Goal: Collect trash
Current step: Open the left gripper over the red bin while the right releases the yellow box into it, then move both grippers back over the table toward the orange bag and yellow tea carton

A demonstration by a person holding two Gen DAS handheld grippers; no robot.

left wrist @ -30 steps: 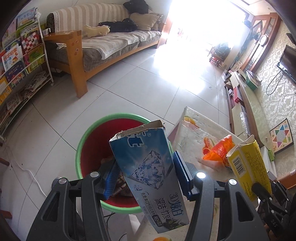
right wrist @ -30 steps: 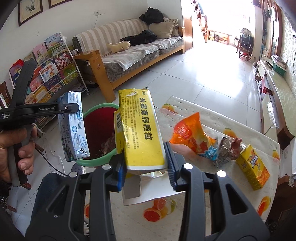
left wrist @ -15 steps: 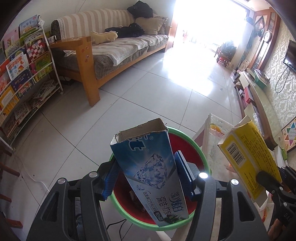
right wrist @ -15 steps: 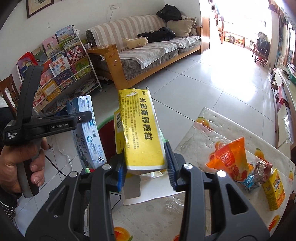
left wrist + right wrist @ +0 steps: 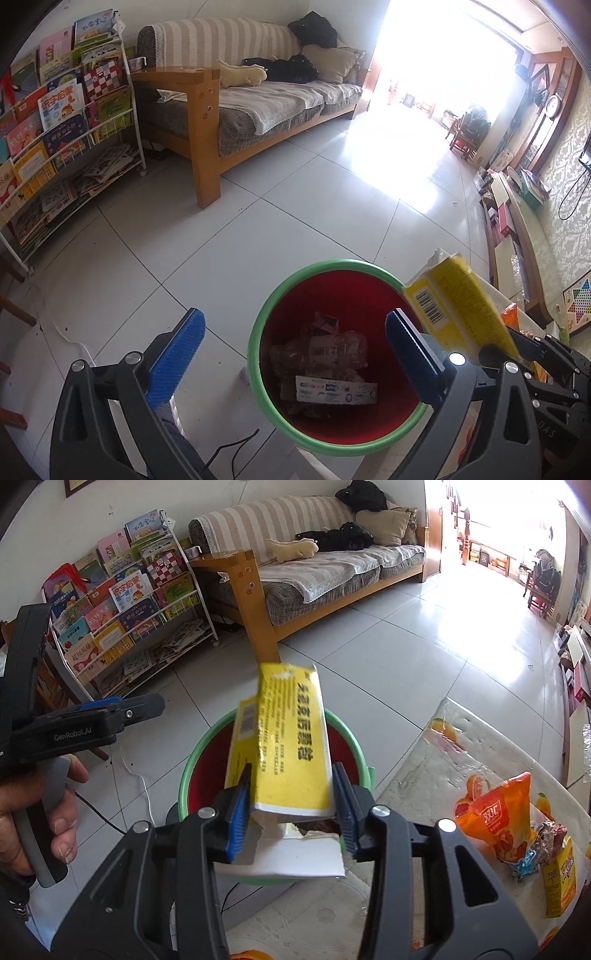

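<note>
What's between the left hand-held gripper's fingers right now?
Nothing held: the left hand-held gripper is opening wide, with only floor and the bin's green rim in the gap, in the left wrist view. The toothpaste box lies inside the bin.

"GenRobot.AI" on left tool [image 5: 88, 720] body; "双汇" on orange snack bag [image 5: 495, 819] (yellow box [image 5: 284, 746] print blurred).

Both tongs [image 5: 291, 805] blk plastic w/ blue ribbed pads [image 5: 177, 354], silver screws, white "GenRobot.AI" lettering, grey handle.
</note>
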